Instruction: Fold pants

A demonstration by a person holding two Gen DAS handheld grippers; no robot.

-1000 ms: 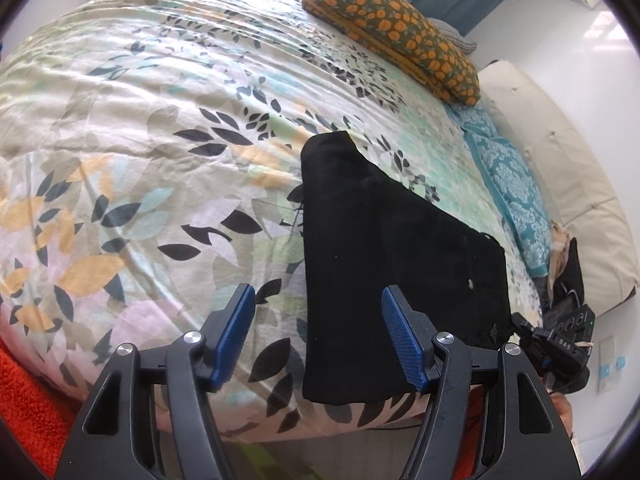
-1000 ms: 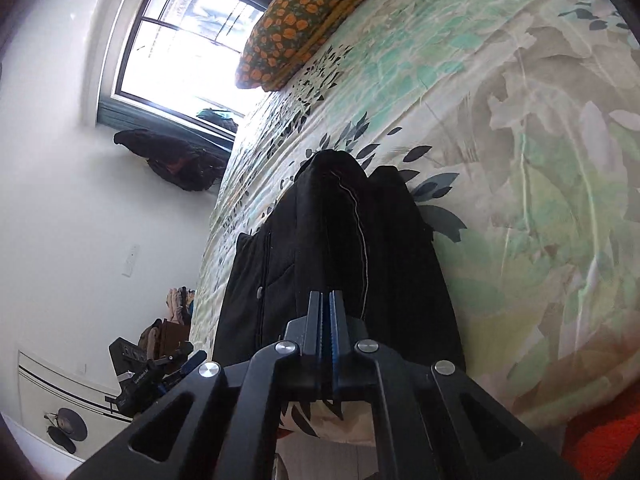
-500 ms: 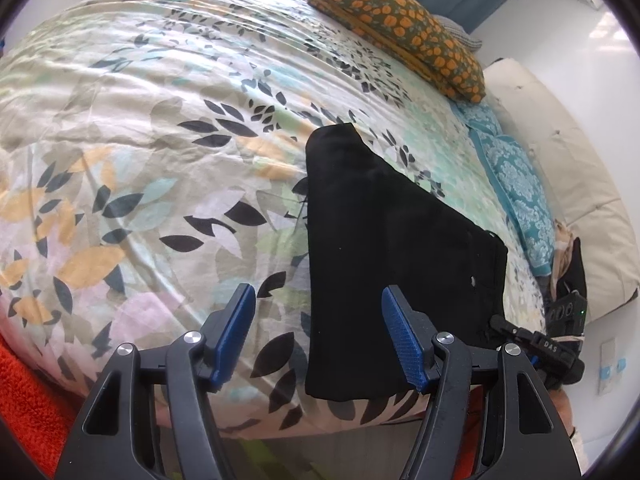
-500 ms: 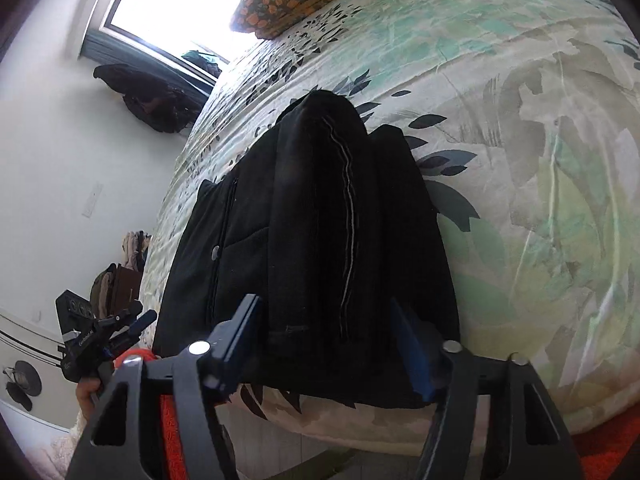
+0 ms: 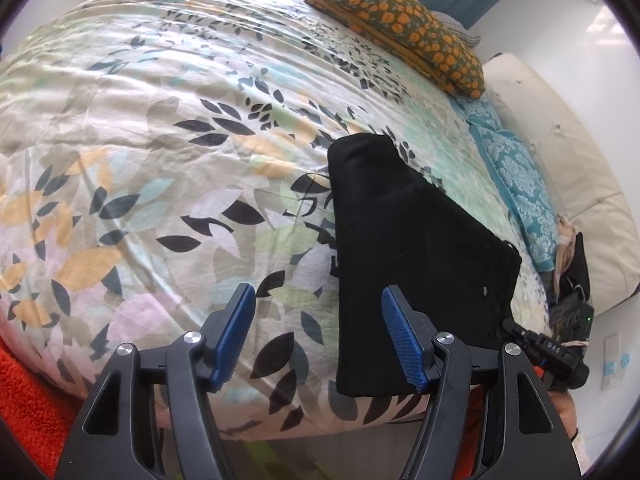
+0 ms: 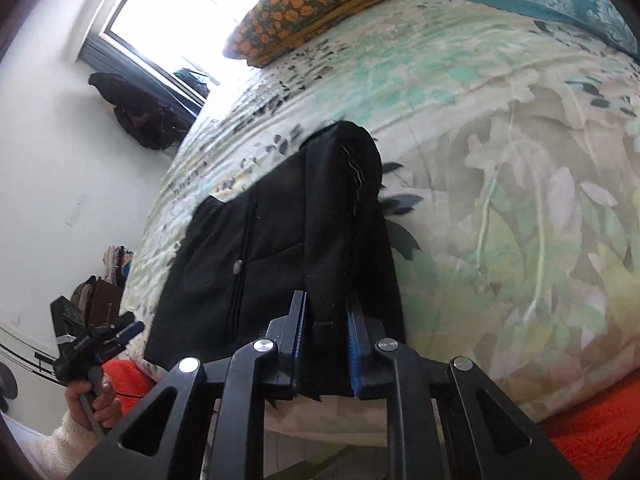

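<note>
The black pants (image 5: 416,256) lie folded on the floral bed cover, near its front edge. My left gripper (image 5: 318,340) is open and empty, hovering just left of the pants' near edge. In the right wrist view the pants (image 6: 280,248) show a raised fold running away from me. My right gripper (image 6: 326,344) has its jaws closed in on the near end of that fold, with black cloth between the blue pads. The left gripper also shows in the right wrist view (image 6: 100,340), held in a hand.
An orange-patterned pillow (image 5: 396,24) and a teal patterned pillow (image 5: 516,184) lie at the head of the bed. A cream headboard (image 5: 576,184) stands to the right. Orange carpet (image 6: 592,428) lies below the bed's front edge. Dark clothes (image 6: 136,112) hang by the window.
My right gripper let go and opened half a second ago, then closed again on the near end of the pants' fold. The left gripper stayed open and barely moved.
</note>
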